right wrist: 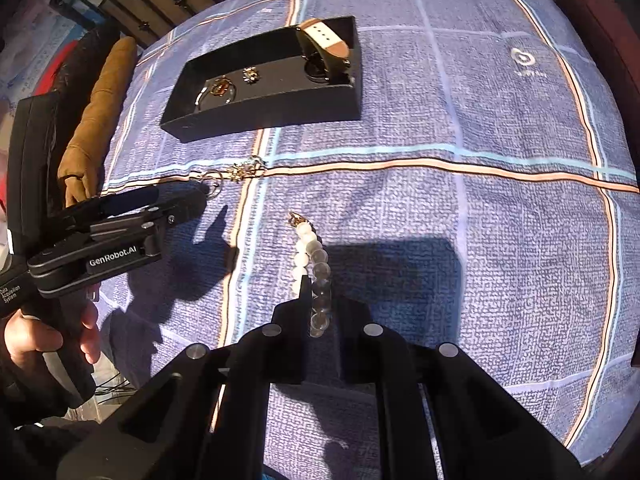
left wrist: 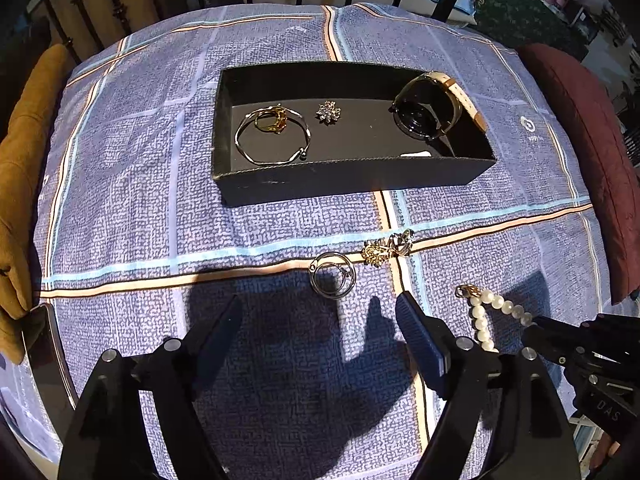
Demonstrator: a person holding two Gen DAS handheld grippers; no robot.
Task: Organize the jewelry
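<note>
Right gripper (right wrist: 320, 300) clamped narrow on white pearl bead bracelet (right wrist: 314, 268), likely ready for lift toward box. Left gripper (left wrist: 320, 312) spread wide, empty, poised over blue checked cloth (left wrist: 140, 220) just short of silver ring (left wrist: 332, 275). Beyond it, gold-and-silver brooch cluster (left wrist: 386, 248) waits loose. Farthest: black rectangular box (left wrist: 352, 180), already keeping gold bangle (left wrist: 272, 140), small flower brooch (left wrist: 328, 112), beige-strap watch (left wrist: 436, 106) together.

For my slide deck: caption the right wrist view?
Right gripper shut on pearl bracelet before black tray.
</note>
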